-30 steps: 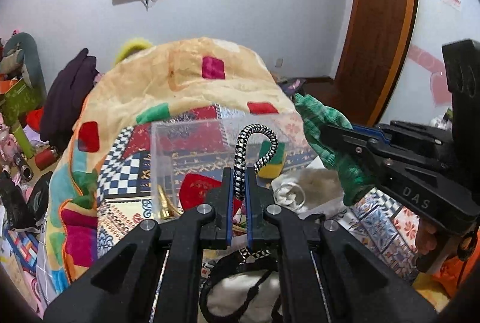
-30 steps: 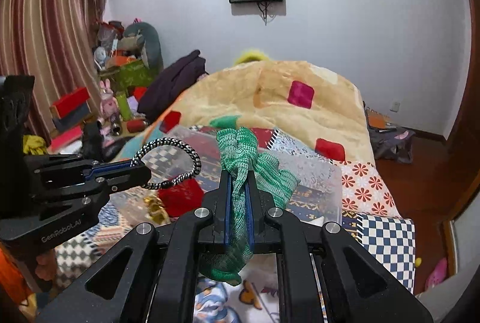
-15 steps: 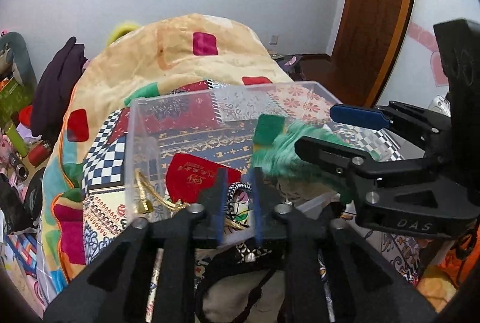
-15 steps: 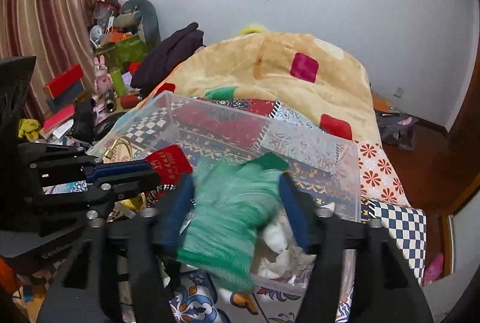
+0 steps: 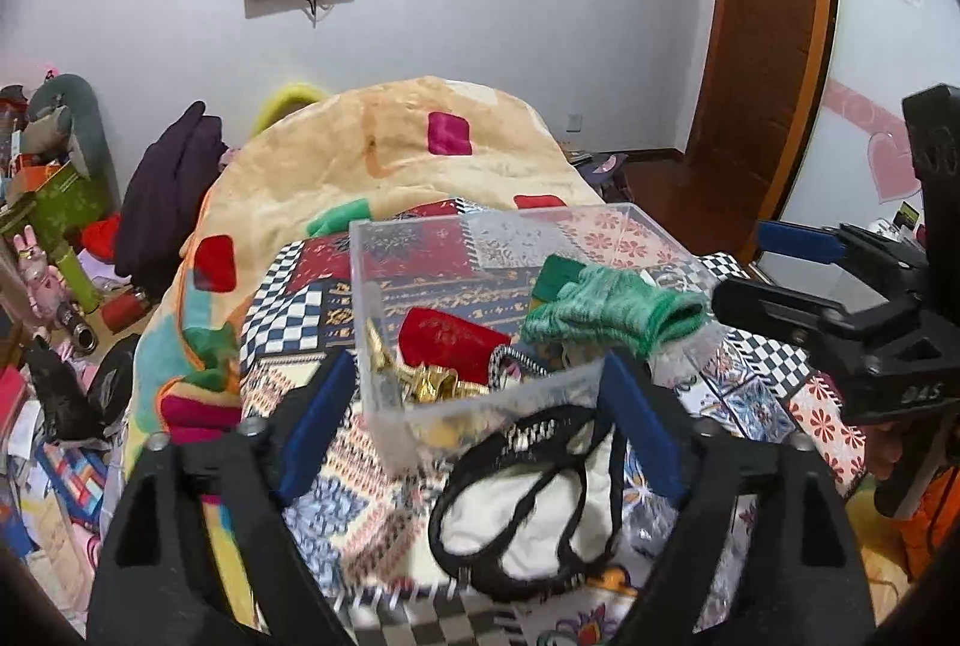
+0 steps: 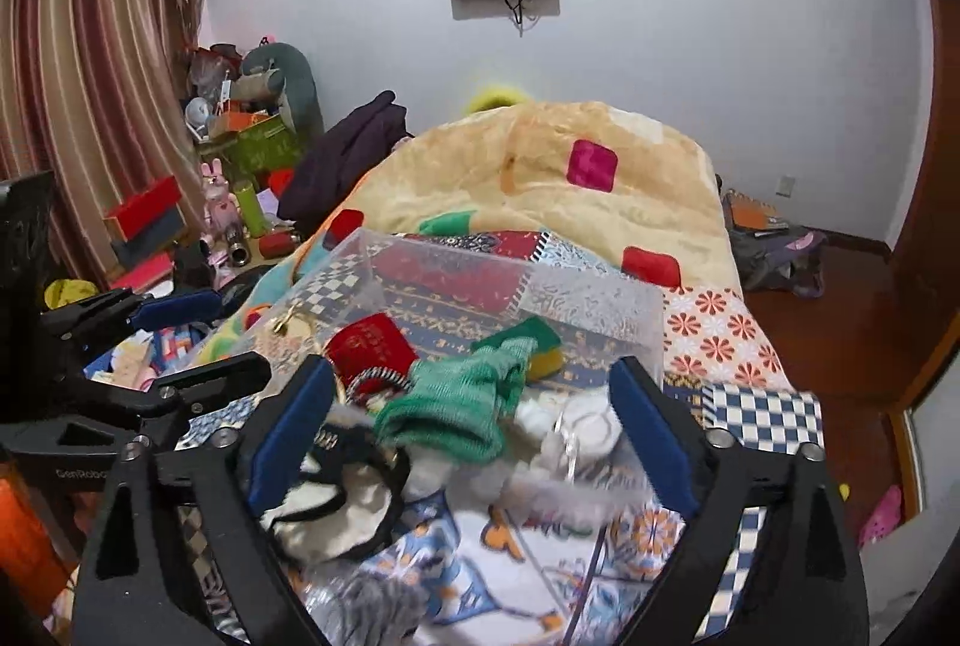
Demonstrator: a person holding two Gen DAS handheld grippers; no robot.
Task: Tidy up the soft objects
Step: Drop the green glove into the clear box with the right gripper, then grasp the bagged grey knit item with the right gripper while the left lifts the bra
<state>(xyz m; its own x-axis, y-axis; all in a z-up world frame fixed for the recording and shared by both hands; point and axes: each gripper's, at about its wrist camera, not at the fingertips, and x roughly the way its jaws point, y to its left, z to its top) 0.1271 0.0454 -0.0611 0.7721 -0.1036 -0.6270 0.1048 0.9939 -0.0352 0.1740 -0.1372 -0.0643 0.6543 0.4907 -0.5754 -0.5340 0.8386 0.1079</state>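
A clear plastic box (image 5: 420,232) (image 6: 591,295) stands on the patterned bed. A green knitted glove (image 5: 612,307) (image 6: 462,400) lies in it near the front. The black-and-white braided cord (image 5: 513,355) (image 6: 375,379) lies beside a red pouch (image 5: 450,337) (image 6: 369,343) and gold trinkets (image 5: 420,382). My left gripper (image 5: 474,424) is open and empty just in front of the box. My right gripper (image 6: 474,427) is open and empty above the box's near side. A white cloth with black trim (image 5: 528,502) (image 6: 330,496) lies before the box.
A beige blanket mound (image 5: 390,166) (image 6: 540,166) rises behind the box. Clutter of boxes and toys (image 6: 228,166) fills the left side. A wooden door (image 5: 762,45) is at the right. A grey furry item (image 6: 372,604) lies at the front.
Both grippers lowered over the box and opened. The left let go of the braided cord and the right let go of the green glove; both now lie in the box.
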